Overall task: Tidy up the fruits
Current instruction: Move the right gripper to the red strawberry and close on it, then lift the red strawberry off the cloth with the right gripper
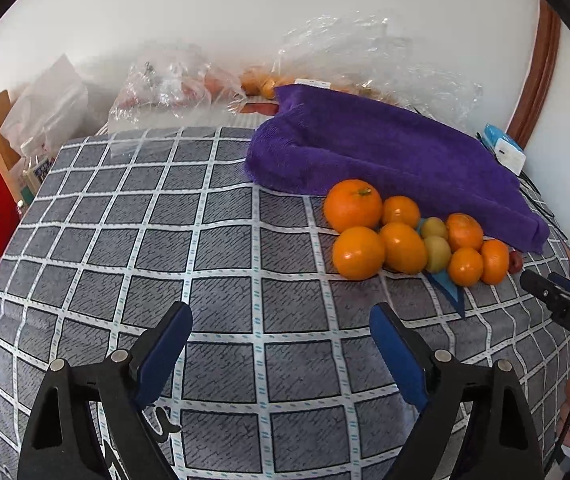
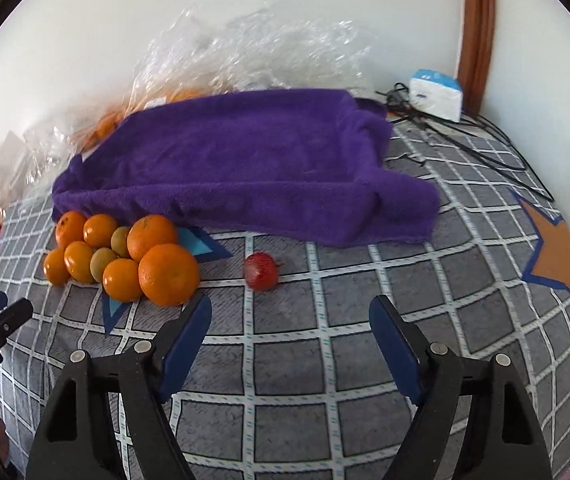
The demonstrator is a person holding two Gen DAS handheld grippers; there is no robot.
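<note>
Left wrist view first — what do you make of it?

— The left claw (image 1: 281, 322) is spread wide with nothing between its pads, hanging over bare checked cloth on the surface (image 1: 221, 248). The cluster of oranges (image 1: 405, 236), with two small green fruits (image 1: 436, 242) tucked in among them, lies up and to its right, touching the front edge of the purple towel (image 1: 385, 144). No fruit is gripped, and I'd judge the sorting hasn't begun.

— And the right wrist view?

— Same story. The right claw (image 2: 291, 320) is released and empty. A small red fruit (image 2: 261, 271) lies alone just ahead of it, apart from the pile (image 2: 125, 256), which is off to the left against the towel (image 2: 245, 164). The other claw's tip (image 2: 3, 314) shows at the left edge.

— Any place to put them?

— I see no bowl or tray. The towel lies flat behind the fruit and may be the destination, but I cannot tell. Clear plastic bags (image 2: 245, 44) at the back hold more orange fruit. Everything seems left to do.
</note>
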